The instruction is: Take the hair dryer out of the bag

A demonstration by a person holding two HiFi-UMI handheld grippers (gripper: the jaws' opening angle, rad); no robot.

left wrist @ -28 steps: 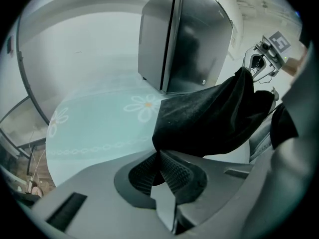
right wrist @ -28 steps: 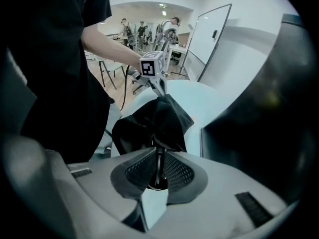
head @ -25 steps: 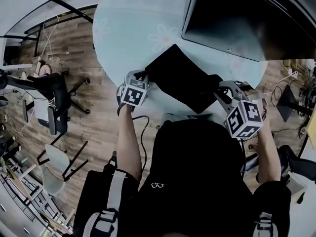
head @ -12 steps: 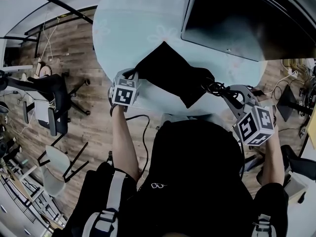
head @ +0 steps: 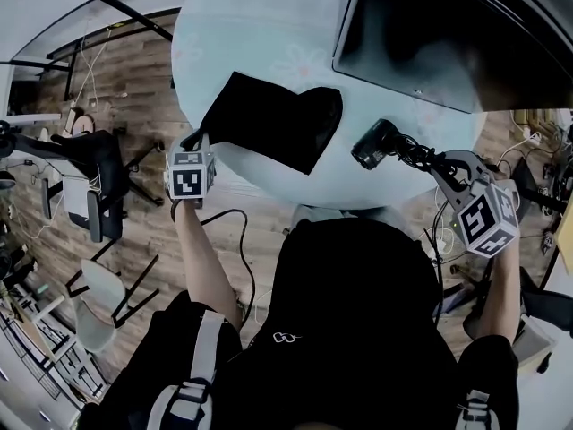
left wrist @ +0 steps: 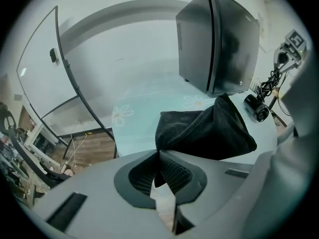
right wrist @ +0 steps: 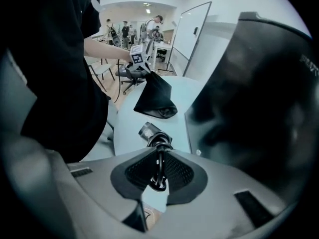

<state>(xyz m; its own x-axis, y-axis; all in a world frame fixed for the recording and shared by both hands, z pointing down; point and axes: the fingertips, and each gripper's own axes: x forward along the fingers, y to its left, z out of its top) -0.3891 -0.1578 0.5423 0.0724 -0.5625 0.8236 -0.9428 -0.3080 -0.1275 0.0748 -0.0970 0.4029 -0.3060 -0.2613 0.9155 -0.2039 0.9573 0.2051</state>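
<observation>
Black bag (head: 269,119) corner clenched in left tongs (head: 191,141); right tongs (head: 436,161) pinch cord (head: 407,150), hair dryer (head: 372,143) just bag-side of them (already out).

Head view: the black box (head: 448,34) is cut off by the top and right edges. The person's torso (head: 358,330) hides the near rim of the surface (head: 251,34). The inside of the bag (head: 269,119) is too dark to read. Right gripper view: the coiled cord (right wrist: 159,146) covers the hair dryer (right wrist: 148,131) handle; the background people (right wrist: 124,31) are too small to tell apart.
</observation>
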